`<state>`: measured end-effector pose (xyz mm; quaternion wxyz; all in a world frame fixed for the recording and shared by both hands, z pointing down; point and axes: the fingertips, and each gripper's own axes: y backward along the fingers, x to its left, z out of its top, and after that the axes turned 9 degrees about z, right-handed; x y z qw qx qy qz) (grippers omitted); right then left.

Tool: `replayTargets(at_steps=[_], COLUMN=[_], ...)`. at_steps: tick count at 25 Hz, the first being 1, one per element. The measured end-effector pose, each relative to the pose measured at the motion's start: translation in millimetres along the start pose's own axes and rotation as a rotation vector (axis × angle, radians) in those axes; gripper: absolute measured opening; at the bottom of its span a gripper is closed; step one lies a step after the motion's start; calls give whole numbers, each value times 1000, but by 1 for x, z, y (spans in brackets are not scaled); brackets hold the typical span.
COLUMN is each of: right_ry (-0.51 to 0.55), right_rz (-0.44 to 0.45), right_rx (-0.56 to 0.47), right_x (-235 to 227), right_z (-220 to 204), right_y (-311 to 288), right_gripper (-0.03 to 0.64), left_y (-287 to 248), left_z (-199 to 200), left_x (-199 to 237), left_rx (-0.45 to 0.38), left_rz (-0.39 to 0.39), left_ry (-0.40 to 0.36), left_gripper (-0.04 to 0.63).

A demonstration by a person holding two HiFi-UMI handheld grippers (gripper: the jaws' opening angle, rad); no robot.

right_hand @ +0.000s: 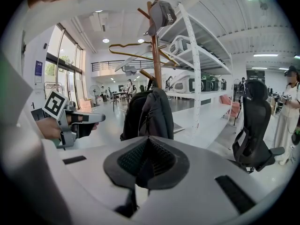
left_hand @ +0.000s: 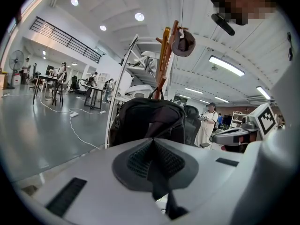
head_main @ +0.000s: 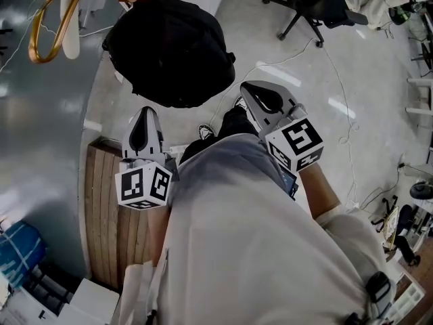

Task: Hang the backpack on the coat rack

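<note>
The black backpack (head_main: 169, 49) hangs from the wooden coat rack (right_hand: 153, 55), just above the floor. In the left gripper view the backpack (left_hand: 150, 121) fills the middle, under the rack's pole (left_hand: 164, 55) and a cap (left_hand: 183, 41) on a peg. My left gripper (head_main: 146, 112) is shut and empty, a short way back from the bag. My right gripper (head_main: 248, 87) is also shut with nothing in it, level with the bag's lower right side and apart from it. Seen from their own cameras, the left gripper (left_hand: 152, 140) and right gripper (right_hand: 147, 143) both show their pads together.
A wooden hanger (head_main: 47, 32) hangs on the rack at the left. A wooden platform (head_main: 108, 215) lies under my left hand. An office chair (head_main: 314, 5) stands at the far right, white shelving (right_hand: 197, 78) stands behind the rack, and cables (head_main: 338, 80) run over the floor.
</note>
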<state>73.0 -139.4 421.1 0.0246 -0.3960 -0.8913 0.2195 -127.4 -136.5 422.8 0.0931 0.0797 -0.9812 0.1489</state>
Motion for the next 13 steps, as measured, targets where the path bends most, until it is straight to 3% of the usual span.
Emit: replayTargets(at_steps=[13], right_ry=[-1], right_rz=[-9], right_rx=[-3], right_x=[-3], right_z=[0], right_y=[12], right_gripper=[9], left_y=[5], left_z=[-1], left_x=[-7], left_rx=[1], left_rz=[2], left_ry=[5], left_gripper=[8])
